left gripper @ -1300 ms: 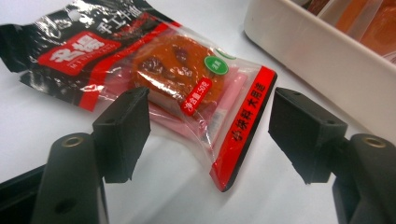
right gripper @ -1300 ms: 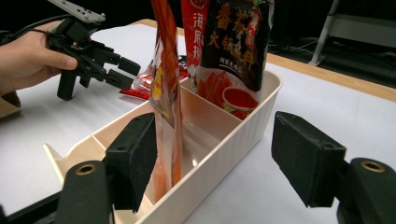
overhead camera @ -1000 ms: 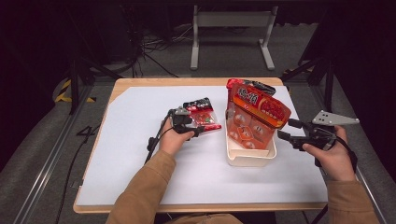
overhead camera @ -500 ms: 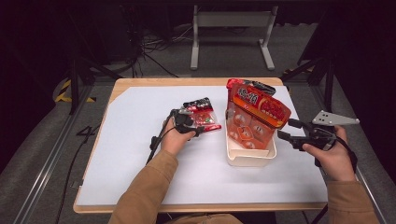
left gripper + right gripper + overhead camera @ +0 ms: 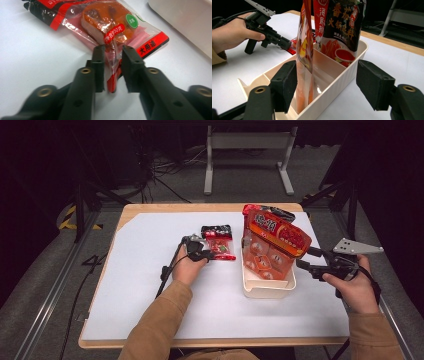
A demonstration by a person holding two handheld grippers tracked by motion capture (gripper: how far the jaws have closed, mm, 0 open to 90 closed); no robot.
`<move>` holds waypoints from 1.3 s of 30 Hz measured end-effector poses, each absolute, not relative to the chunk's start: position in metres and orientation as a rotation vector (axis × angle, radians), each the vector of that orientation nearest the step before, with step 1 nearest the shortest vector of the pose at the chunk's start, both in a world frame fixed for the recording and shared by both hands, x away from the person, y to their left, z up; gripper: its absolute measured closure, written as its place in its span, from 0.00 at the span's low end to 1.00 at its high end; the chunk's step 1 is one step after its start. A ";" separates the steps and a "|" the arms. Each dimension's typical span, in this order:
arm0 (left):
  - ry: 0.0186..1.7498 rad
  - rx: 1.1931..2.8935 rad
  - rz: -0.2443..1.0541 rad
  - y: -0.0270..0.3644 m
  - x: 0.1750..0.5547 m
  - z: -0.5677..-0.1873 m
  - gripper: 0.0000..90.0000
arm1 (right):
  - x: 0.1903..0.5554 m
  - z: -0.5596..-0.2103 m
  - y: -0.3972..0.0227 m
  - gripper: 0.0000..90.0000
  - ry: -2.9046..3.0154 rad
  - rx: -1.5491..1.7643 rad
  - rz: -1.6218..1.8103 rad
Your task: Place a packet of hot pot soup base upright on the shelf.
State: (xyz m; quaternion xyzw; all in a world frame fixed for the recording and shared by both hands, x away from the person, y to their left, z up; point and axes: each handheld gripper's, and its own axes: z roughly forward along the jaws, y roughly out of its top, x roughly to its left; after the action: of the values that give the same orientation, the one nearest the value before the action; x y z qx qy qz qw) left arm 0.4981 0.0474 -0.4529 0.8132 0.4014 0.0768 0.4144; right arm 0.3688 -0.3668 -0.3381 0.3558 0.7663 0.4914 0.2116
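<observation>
The left gripper [image 5: 112, 72] has just been closing, jaws now pinching the near edge of the red snack packet [image 5: 110, 27] flat on the white mat [image 5: 150, 285]; bare mat left, cream bin [image 5: 267, 287] just right; right gripper [image 5: 327, 86] gapes beside it.

In the left gripper view the packet [image 5: 110, 32] runs off the frame at 11 o'clock, its near edge hidden between the fingers [image 5: 98, 65]. The bin [image 5: 185, 22] is cut off at 2 o'clock. In the right gripper view the bags [image 5: 337, 22] are cropped at 12 o'clock, and the left finger [image 5: 285, 85] hides part of the bin wall.
</observation>
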 end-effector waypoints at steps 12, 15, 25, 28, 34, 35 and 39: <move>1.012 2.016 0.187 0.050 0.495 -0.452 0.99 | 0.366 -0.335 -0.370 0.43 2.119 0.984 1.385; 1.009 2.027 0.203 0.052 0.493 -0.450 0.99 | 0.365 -0.333 -0.371 0.46 2.110 0.980 1.404; 0.961 2.025 0.203 0.071 0.473 -0.430 1.00 | 0.359 -0.324 -0.372 0.51 2.090 0.972 1.427; 0.941 2.007 0.215 0.078 0.465 -0.421 1.00 | 0.357 -0.320 -0.372 0.51 2.083 0.961 1.426; 0.897 1.969 0.229 0.095 0.442 -0.398 1.00 | 0.348 -0.309 -0.368 0.50 2.058 0.947 1.420; 0.897 1.969 0.229 0.095 0.442 -0.398 1.00 | 0.346 -0.306 -0.367 0.49 2.054 0.936 1.424; 0.842 1.964 0.239 0.103 0.425 -0.383 1.00 | 0.340 -0.298 -0.362 0.47 2.046 0.922 1.415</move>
State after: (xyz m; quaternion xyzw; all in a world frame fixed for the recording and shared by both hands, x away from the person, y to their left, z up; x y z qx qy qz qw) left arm 0.4246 0.1031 -0.3832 0.8035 0.3444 0.0979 0.4757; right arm 0.3400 -0.3625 -0.2984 0.3373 0.7483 0.5175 0.2419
